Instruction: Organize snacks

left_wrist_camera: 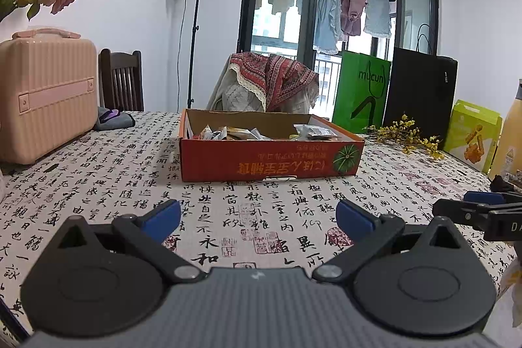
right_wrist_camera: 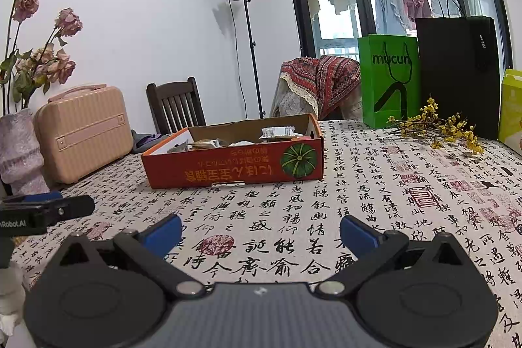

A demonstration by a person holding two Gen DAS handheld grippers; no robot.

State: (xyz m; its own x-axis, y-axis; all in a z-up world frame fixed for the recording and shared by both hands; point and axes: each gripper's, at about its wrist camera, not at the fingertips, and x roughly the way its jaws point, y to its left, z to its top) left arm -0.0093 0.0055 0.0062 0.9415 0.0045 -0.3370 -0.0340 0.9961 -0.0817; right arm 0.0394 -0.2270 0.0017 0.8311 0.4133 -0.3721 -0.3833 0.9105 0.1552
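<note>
A shallow orange cardboard box (left_wrist_camera: 270, 158) (right_wrist_camera: 235, 165) sits mid-table with several wrapped snack packets (left_wrist_camera: 238, 132) (right_wrist_camera: 277, 132) lying inside. My left gripper (left_wrist_camera: 257, 216) stands open over the tablecloth, well short of the box, nothing between its blue-padded fingers. My right gripper (right_wrist_camera: 261, 229) is likewise open and empty, nearer the table's front and right of the box. Each gripper shows at the edge of the other's view: the right one (left_wrist_camera: 469, 204) at the right edge, the left one (right_wrist_camera: 62, 203) at the left edge.
A calligraphy-print cloth (left_wrist_camera: 228, 217) covers the table. A pink case (left_wrist_camera: 45, 93) and a vase of dried roses (right_wrist_camera: 19, 149) stand at the left. Green bag (right_wrist_camera: 388, 80), black bag (right_wrist_camera: 456, 74), yellow flower sprig (right_wrist_camera: 434, 126) and a yellow-green carton (left_wrist_camera: 473, 132) line the back right. Chairs stand behind.
</note>
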